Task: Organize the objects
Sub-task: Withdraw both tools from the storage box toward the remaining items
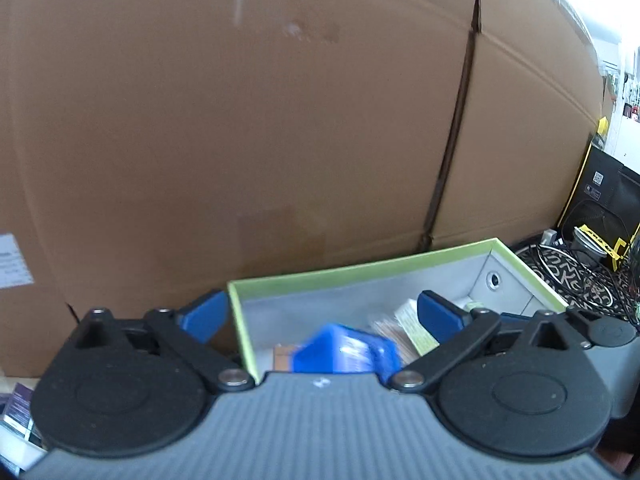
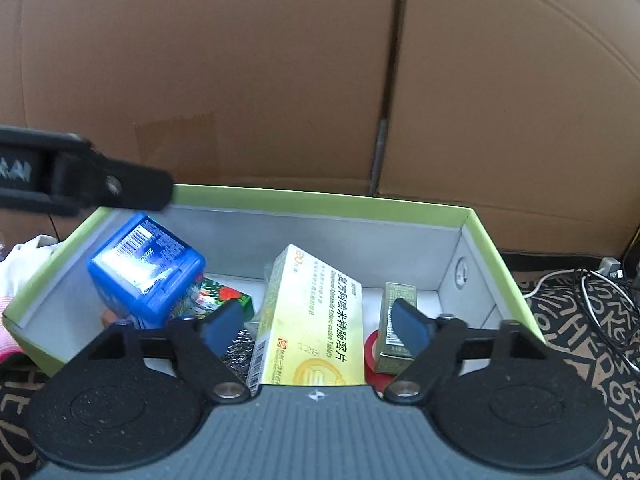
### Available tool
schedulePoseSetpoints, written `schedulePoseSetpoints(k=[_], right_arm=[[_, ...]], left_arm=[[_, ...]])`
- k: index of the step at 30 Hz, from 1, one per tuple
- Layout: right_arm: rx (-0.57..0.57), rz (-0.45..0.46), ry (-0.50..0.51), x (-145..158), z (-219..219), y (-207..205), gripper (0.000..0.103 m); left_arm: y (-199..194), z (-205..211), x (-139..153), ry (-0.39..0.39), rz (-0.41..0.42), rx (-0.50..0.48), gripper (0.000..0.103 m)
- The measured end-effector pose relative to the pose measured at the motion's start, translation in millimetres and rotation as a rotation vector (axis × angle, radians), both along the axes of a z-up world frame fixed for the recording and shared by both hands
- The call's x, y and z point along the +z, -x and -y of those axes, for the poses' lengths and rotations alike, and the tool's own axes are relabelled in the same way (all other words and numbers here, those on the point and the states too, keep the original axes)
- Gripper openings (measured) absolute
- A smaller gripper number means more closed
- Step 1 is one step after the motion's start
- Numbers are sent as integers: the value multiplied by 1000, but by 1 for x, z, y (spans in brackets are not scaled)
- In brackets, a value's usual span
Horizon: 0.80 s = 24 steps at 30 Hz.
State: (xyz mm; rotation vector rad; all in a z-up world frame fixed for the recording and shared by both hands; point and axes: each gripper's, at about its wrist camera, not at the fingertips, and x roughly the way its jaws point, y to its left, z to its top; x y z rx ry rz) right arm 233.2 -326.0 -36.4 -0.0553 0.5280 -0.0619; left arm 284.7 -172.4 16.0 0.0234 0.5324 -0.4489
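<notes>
At the near edge: the right gripper [image 2: 316, 326] hangs just over the front rim of the green-rimmed box [image 2: 320, 196], jaws spread wide with nothing between them.
Left gripper [image 1: 322, 316]: also spread apart and holding nothing; it hovers over the box's left end, one blue pad outside the rim, the other over the inside.
Just below the fingers: a yellow tablet carton [image 2: 308, 320] leans across the middle of the box; a small olive carton [image 2: 394, 322] stands to its right beside a red tape roll [image 2: 374, 356].
Left part of the box: a blue plastic case [image 2: 144, 272] sits tilted on a colourful flat packet [image 2: 218, 298]; in the left view it shows blurred [image 1: 344, 350].
Progress: several items already lie in the box, so the gathering looks well along; whether more wait outside I cannot tell, though something pale lies just left of the box.
Open room: bare grey floor shows at the box's back and right end.
Edges: the box's far wall stands close to the big cardboard cartons [image 2: 280, 80], so any approach likely comes from above or the front.
Right side: loose cables [image 2: 600, 300] lie on the patterned cloth [image 2: 580, 340], a possible snag.
</notes>
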Motion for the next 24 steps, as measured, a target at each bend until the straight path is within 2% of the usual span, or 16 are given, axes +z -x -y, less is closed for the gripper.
schedulePoseSetpoints(k=[6,10,13,19,24], right_arm=[[-45,91,-102,25,3,33,87],[-38,184,-162,42,-3,71,94],[0,221,-185,51,-15,97,94],[73,225,-194,43,-57,138,95],[152,176,-196,18,-94,153,95]], left_arm=[[18,-18,11,35,-4,8,103],[49,-40,21,74,17,15,103],[79,-69,26,85,12,46,103],[135,-126,11,99,-10,119,103],[175,-182,-19,92,-94,209,103]])
